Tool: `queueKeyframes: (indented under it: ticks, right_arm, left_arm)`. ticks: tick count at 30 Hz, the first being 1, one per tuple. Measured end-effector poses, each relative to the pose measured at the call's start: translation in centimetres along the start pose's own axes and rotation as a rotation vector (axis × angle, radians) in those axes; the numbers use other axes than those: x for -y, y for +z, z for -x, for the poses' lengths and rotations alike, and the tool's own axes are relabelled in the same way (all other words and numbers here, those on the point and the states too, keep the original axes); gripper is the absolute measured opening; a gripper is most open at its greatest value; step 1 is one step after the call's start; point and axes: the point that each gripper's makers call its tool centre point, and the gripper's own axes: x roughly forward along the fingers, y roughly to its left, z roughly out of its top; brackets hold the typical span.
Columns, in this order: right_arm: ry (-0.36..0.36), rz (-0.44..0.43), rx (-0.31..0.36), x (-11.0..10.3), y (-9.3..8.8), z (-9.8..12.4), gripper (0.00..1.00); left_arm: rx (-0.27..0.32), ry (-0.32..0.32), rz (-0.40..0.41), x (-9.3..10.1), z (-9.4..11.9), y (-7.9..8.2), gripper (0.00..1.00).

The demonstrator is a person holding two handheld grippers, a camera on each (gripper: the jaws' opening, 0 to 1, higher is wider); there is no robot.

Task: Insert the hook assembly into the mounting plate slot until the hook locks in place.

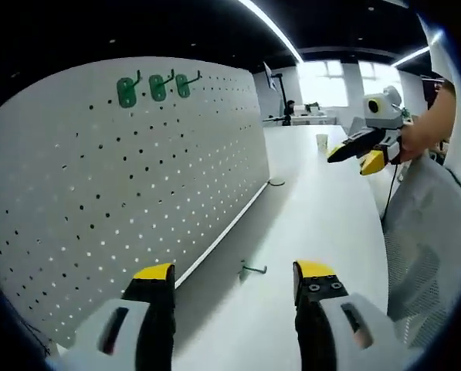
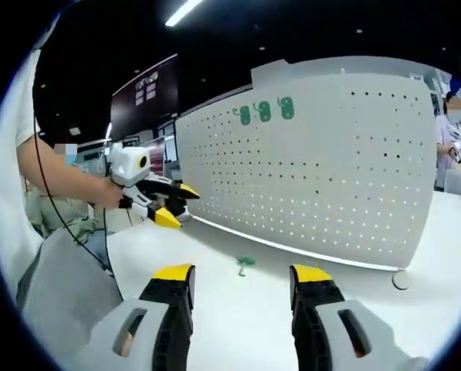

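In your left gripper view, the white pegboard (image 1: 130, 185) stands upright on the left, its foot running along the white surface (image 1: 323, 201). Three green hooks (image 1: 157, 85) already hang in a row near its top edge, prongs sticking out toward the open side. Your left gripper (image 1: 234, 282) sits at the bottom with its yellow-tipped jaws apart and nothing between them. Between those tips, a little ahead, the loose green hook (image 1: 252, 270) lies flat on the surface just beside the board's foot; its long axis runs roughly across the view, the prong end pointing right, away from the board. Farther right, your right gripper (image 1: 354, 154) is held up above the surface, jaws apart, tips aimed toward the board. A small white cup (image 1: 321, 142) stands on the surface behind it.

In your right gripper view, your left gripper (image 2: 176, 205) is at the left, raised off the surface, jaws apart (a hand and forearm behind it). Your right gripper (image 2: 242, 286) is at the bottom, jaws spread and empty. The loose hook (image 2: 245, 263) lies on the surface (image 2: 238, 325) just ahead of them, near the pegboard's (image 2: 330, 178) foot; its direction is too small to tell here. The three mounted hooks (image 2: 263, 112) show high on the board.
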Motion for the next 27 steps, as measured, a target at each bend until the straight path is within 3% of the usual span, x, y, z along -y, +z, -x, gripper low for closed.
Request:
queueKeyframes:
  ticks: [17,27]
  right_arm:
    - [-0.004,-0.012,-0.047,0.3,-1.1,-0.2,0.48]
    - [-0.003,-0.021,-0.079,0.3,-1.8,-0.2,0.48]
  left_arm:
    - [-0.044,-0.035,0.032,-1.5,-1.3,-0.7,0.63]
    - [-0.090,-0.079,0.028,-1.4,-2.3,-1.5,0.62]
